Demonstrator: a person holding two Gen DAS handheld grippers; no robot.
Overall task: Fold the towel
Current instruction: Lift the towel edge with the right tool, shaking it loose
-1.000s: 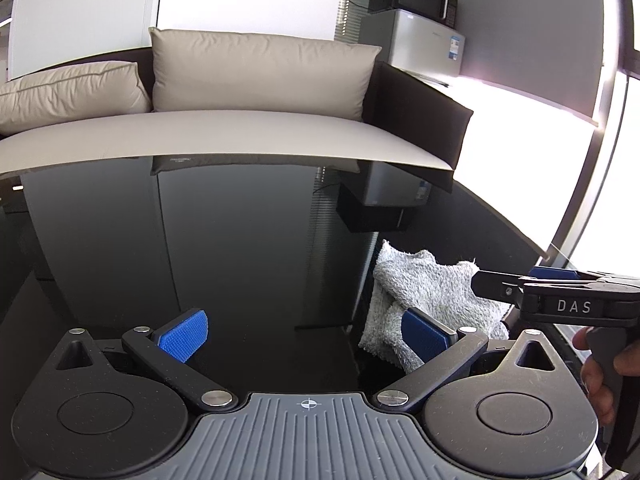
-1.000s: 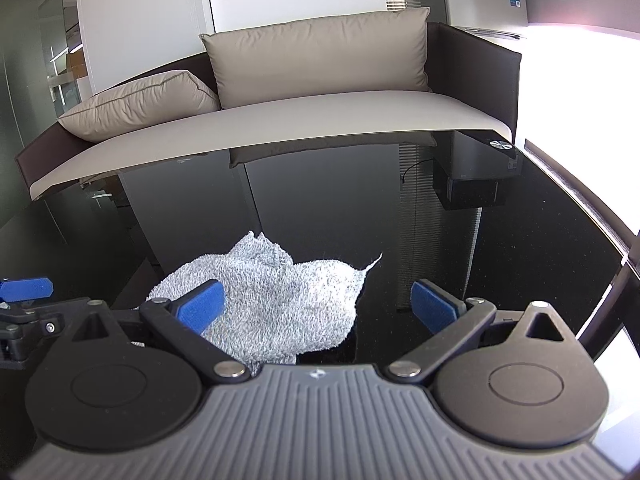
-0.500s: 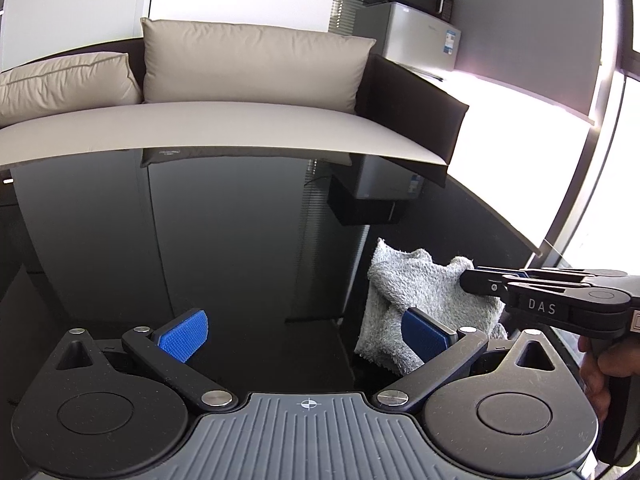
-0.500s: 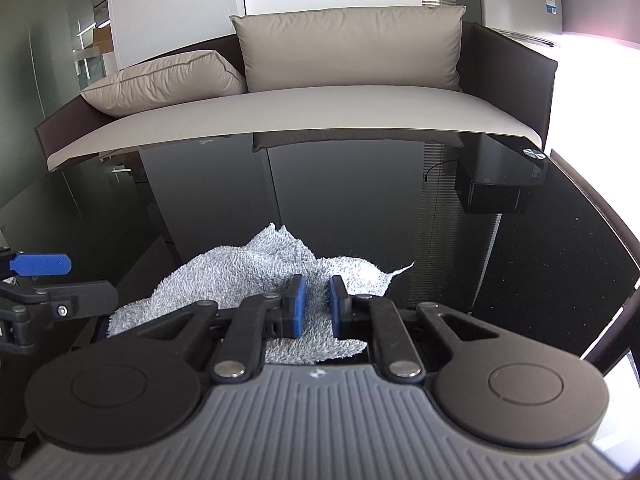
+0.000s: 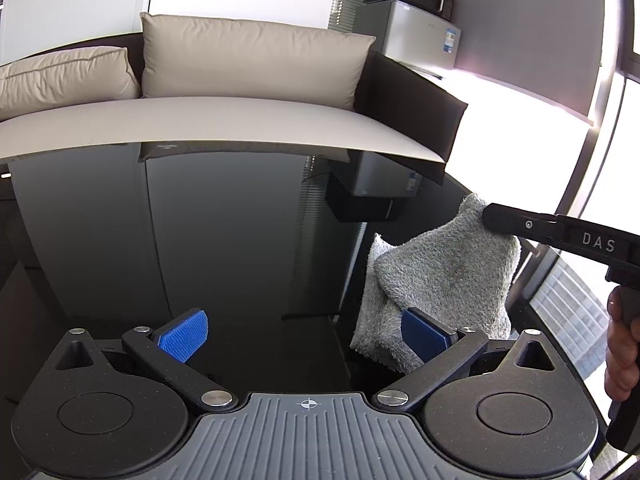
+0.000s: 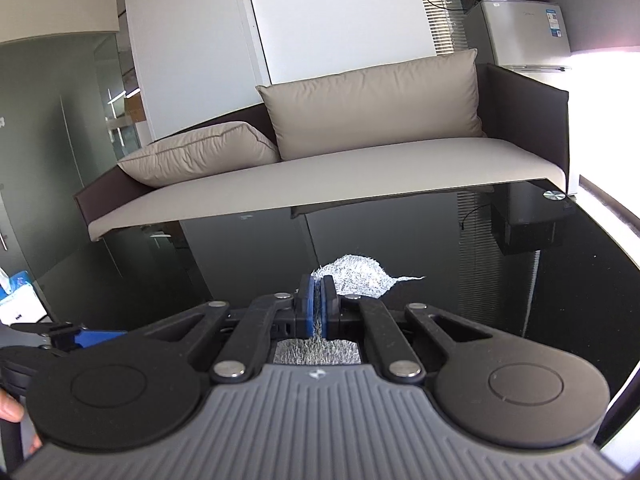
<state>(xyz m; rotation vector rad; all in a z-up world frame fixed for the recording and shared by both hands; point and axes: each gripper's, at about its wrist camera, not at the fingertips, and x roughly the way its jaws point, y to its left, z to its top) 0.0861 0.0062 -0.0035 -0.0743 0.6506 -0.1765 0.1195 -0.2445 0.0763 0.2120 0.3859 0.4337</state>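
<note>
Left wrist view: my left gripper [image 5: 304, 330] hovers spread and empty over the black glass table [image 5: 220, 240]; just right of it, the grey towel [image 5: 440, 280] hangs lifted from my right gripper [image 5: 490, 214].

Right wrist view: right gripper [image 6: 318, 306] clamped on towel [image 6: 352, 278] above the table [image 6: 440, 240].

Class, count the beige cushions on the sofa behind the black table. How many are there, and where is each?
2. The large cushion stands upright against the sofa's backrest. The smaller cushion lies on the seat to its left, touching it. Others may be hidden beyond the frame.
</note>
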